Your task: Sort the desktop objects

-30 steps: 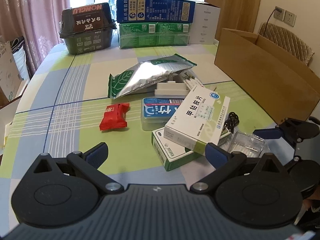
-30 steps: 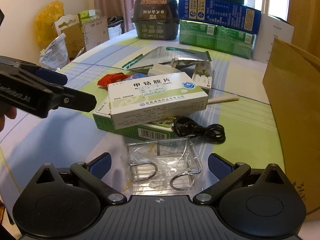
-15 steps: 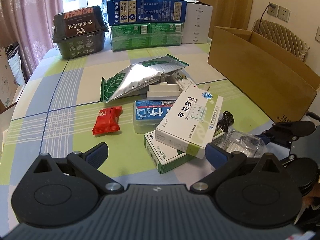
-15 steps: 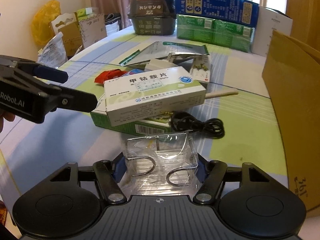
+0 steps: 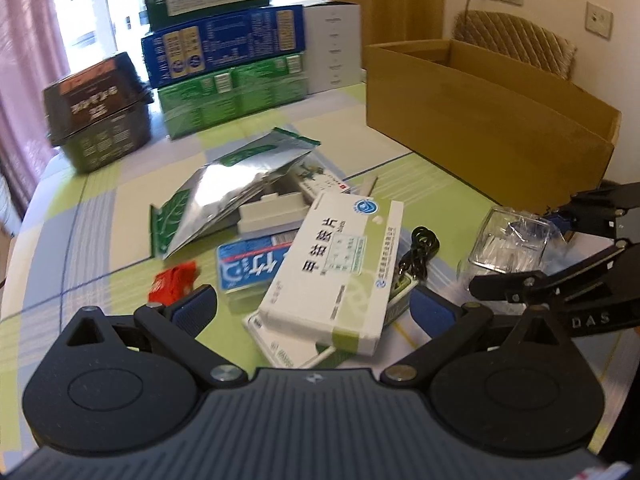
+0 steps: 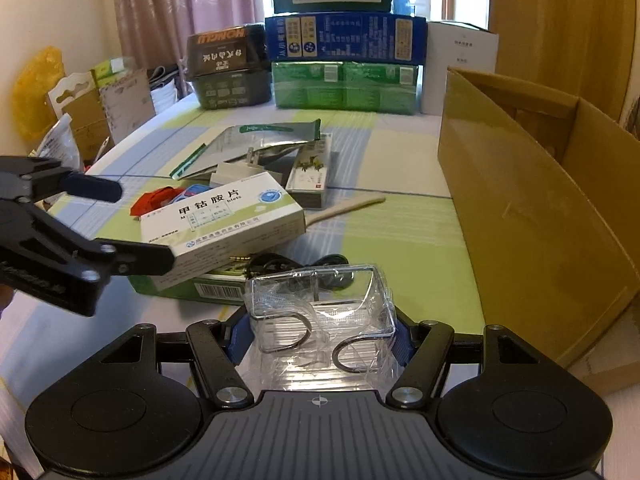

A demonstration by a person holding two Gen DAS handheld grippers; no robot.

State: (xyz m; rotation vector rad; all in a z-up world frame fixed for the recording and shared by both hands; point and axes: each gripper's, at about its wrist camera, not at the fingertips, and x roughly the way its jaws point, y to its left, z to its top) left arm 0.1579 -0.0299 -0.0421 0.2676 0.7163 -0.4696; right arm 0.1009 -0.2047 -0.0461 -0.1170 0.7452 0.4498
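My right gripper (image 6: 320, 334) is shut on a clear plastic box (image 6: 320, 304) with two metal rings inside, held a little above the table. The same clear box (image 5: 508, 240) shows at the right of the left wrist view, raised near the open cardboard box (image 5: 480, 128). My left gripper (image 5: 314, 306) is open, and its fingers flank the near end of a white medicine box (image 5: 336, 268). That white box (image 6: 224, 216) lies tilted on a green box (image 6: 180, 288).
A black cable (image 5: 420, 248), blue box (image 5: 248, 264), red packet (image 5: 174, 286), silver pouch (image 5: 236, 184) and wooden stick (image 6: 348, 206) lie mid-table. Stacked cartons (image 5: 228, 52) and a black container (image 5: 96, 116) stand at the back. The cardboard box wall (image 6: 540, 200) is right.
My right gripper has shut on the clear plastic box and lifted it off the table. My left gripper has moved forward, so the white medicine box now lies between its fingers.
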